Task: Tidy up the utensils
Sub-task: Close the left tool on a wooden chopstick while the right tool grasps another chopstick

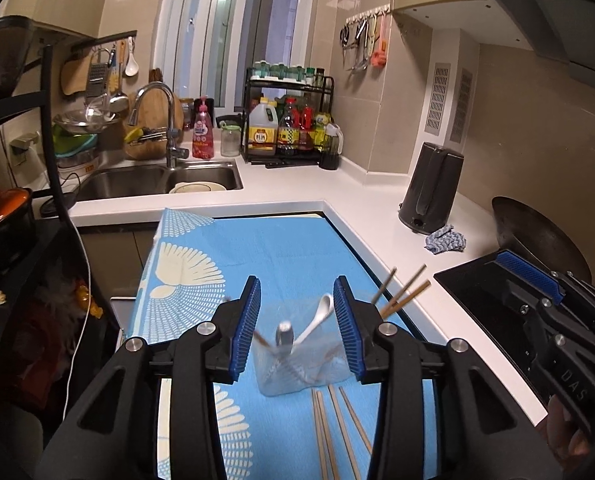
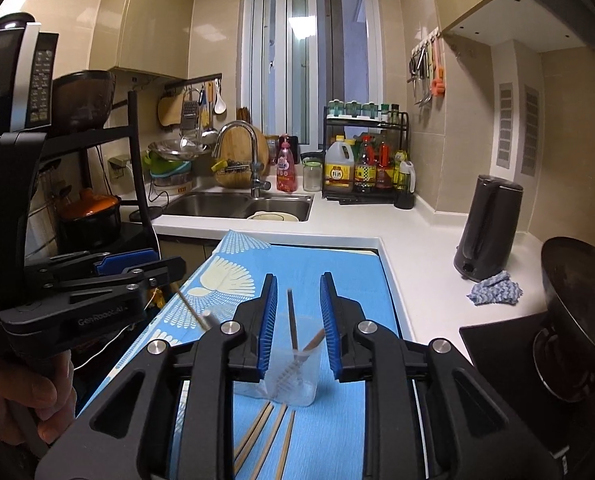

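Note:
A clear plastic cup (image 1: pixel 301 372) stands on the blue patterned cloth (image 1: pixel 281 248). It holds a white spoon (image 1: pixel 317 318), a blurred metal spoon (image 1: pixel 284 334) and brown chopsticks (image 1: pixel 405 292) that lean to the right. My left gripper (image 1: pixel 296 286) is open just short of the cup, and its pads touch nothing. Several loose chopsticks (image 1: pixel 337 428) lie on the cloth below it. My right gripper (image 2: pixel 298 280) is also open and empty, facing the cup (image 2: pixel 293 380) with the chopsticks (image 2: pixel 291 320) inside. The left gripper (image 2: pixel 137 264) shows at the left edge, held by a hand.
The white counter (image 1: pixel 377 208) wraps round the cloth. On it stand a dark kettle (image 1: pixel 431 188) and a crumpled blue rag (image 1: pixel 445 242). A black wok (image 2: pixel 577 300) sits on the hob at the right. The sink (image 1: pixel 157 180) and a bottle rack (image 1: pixel 293 128) are at the back.

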`<state>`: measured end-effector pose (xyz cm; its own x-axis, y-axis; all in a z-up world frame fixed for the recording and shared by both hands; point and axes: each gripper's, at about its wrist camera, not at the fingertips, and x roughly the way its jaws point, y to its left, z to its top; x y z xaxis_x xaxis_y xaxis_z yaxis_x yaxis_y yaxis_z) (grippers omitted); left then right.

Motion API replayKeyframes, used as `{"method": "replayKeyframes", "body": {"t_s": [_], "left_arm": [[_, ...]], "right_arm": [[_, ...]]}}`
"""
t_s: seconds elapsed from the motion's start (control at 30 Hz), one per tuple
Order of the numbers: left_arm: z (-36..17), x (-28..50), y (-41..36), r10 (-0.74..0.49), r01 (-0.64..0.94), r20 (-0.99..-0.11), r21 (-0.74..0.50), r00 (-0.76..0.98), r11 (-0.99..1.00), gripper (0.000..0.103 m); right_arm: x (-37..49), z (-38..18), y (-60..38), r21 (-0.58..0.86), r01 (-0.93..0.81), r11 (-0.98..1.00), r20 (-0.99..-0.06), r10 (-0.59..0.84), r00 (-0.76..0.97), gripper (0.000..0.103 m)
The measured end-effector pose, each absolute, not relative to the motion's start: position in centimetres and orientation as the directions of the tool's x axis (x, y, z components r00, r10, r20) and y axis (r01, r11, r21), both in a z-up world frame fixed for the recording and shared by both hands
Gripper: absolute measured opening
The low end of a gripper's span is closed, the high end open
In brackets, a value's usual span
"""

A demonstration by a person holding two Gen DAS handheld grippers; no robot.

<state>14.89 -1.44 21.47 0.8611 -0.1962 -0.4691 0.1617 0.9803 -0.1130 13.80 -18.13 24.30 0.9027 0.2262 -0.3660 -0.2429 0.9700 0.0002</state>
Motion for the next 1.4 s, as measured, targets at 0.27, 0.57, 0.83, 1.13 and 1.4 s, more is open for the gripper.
{"method": "replayKeyframes", "body": {"t_s": [0.27,0.57,0.83,1.13,1.4], "left_arm": [[14.7,8.5,-0.1,-0.192,0.133,-0.483,-0.153,0.854,0.979,0.039],[5.8,3.6,-1.5,-0.222,0.166,-0.517,-0.153,0.827,0.974,0.020],[0.1,1.0,-2.8,-0.235,0.185,-0.561,-0.144,0.794,0.972,0.018],[-0.6,1.2,-4.3,-0.254,0.209,-0.572,-0.144,0.780,0.967,0.018],[-1.8,1.9,-5.3,-0.204,0.189,-0.603,-0.088,0.771,0.978,0.018]], "right_arm": [[7.7,19.8,-19.3,0.019,-0.217,0.976,-0.373,0.209,0.904,0.023],[3.7,9.7,-20.2,0.111,-0.169,0.979,-0.452,0.201,0.869,0.013],[2.0,2.0,-19.1,0.106,-0.178,0.978,-0.580,0.206,0.788,0.013],[2.7,0.0,-18.5,0.098,-0.197,0.975,-0.630,0.214,0.746,0.014],[3.0,-0.6,-18.2,0.084,-0.196,0.977,-0.645,0.203,0.737,0.014]]}}
